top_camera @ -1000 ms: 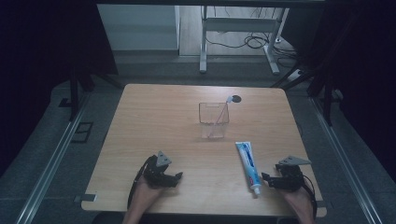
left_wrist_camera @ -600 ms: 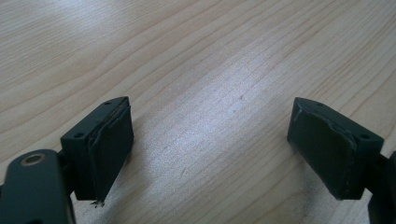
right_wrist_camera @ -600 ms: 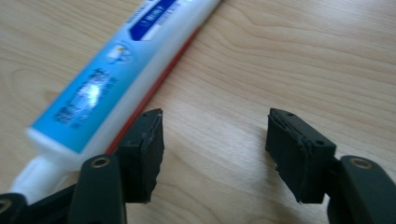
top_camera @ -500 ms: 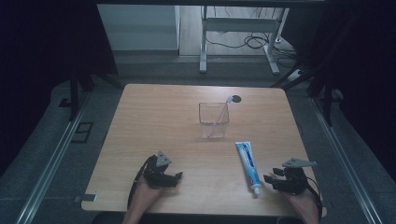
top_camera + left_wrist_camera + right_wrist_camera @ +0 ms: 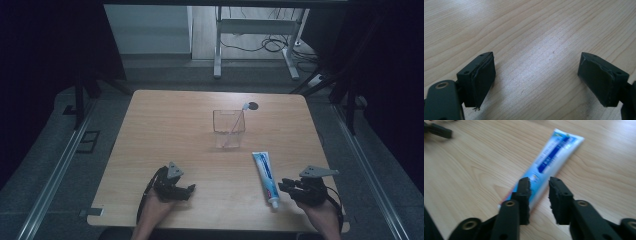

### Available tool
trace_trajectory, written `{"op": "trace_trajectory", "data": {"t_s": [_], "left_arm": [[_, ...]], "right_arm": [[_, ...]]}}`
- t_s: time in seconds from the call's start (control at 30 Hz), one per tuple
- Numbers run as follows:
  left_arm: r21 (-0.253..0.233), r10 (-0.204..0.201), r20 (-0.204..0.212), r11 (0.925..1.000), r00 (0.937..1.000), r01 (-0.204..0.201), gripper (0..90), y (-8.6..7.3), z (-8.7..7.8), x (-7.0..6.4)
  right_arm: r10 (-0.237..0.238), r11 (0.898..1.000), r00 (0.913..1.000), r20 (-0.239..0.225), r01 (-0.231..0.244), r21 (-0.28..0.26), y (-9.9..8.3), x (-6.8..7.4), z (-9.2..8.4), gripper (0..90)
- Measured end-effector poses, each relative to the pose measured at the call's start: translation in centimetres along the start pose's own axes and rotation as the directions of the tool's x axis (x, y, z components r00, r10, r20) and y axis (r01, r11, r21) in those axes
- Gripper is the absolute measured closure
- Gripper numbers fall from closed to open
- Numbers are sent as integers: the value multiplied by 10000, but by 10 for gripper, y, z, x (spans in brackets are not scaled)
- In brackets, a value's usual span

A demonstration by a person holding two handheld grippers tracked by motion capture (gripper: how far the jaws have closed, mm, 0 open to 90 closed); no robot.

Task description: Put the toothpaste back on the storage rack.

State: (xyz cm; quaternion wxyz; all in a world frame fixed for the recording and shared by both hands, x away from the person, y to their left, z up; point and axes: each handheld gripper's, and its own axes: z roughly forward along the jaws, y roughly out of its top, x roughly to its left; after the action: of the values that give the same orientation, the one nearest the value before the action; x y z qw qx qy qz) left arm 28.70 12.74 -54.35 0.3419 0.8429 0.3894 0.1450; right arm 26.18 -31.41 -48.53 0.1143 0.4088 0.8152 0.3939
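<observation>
Your right gripper (image 5: 539, 195) hovers above the toothpaste tube (image 5: 549, 162).
Its jaws have just been closing (a narrow gap remains, nothing pinched); the tube lies flat on the table (image 5: 170, 125), just beside them.

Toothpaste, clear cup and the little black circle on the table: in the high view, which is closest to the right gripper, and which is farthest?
1. Toothpaste, just left of the right gripper.
2. Clear cup, mid-table.
3. Black circle, behind the cup, near the far edge.
</observation>
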Motion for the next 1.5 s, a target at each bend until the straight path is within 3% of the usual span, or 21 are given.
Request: {"op": "trace_trajectory", "data": {"t_s": [0.2,0.47,0.6,0.7,0.77,0.93,1.03,1.27,1.5], "left_arm": [[-1,-1,0,10000,10000,1,146,0,0,0],[-13,-1,-8,10000,10000,1,146,0,0,0],[-14,1,-9,10000,10000,-1,146,0,0,0],[-12,-33,-7,10000,10000,33,146,0,0,0],[-15,-4,-7,10000,10000,4,147,0,0,0],[-18,-3,-9,10000,10000,3,146,0,0,0],[-13,2,-8,10000,10000,-2,147,0,0,0],[-17,-1,-8,10000,10000,1,147,0,0,0],[12,33,-8,10000,10000,-33,146,0,0,0]], "right_arm": [[13,10000,9979,-643,-12,15,7,9,8,832],[-468,9971,9920,-1168,534,542,9,27,26,860],[-627,9932,9914,-1150,733,906,7,30,34,868],[-620,9907,9931,-1000,734,1143,3,29,38,875],[-452,9927,9925,-1133,573,1061,1,27,38,880],[-581,9888,9959,-692,670,1331,-2,24,38,881],[-371,9865,9983,-459,439,1579,-5,19,39,879],[-188,9887,9993,-321,234,1483,-9,11,34,848],[-338,9907,9984,-456,395,1304,-3,16,31,784]]}}
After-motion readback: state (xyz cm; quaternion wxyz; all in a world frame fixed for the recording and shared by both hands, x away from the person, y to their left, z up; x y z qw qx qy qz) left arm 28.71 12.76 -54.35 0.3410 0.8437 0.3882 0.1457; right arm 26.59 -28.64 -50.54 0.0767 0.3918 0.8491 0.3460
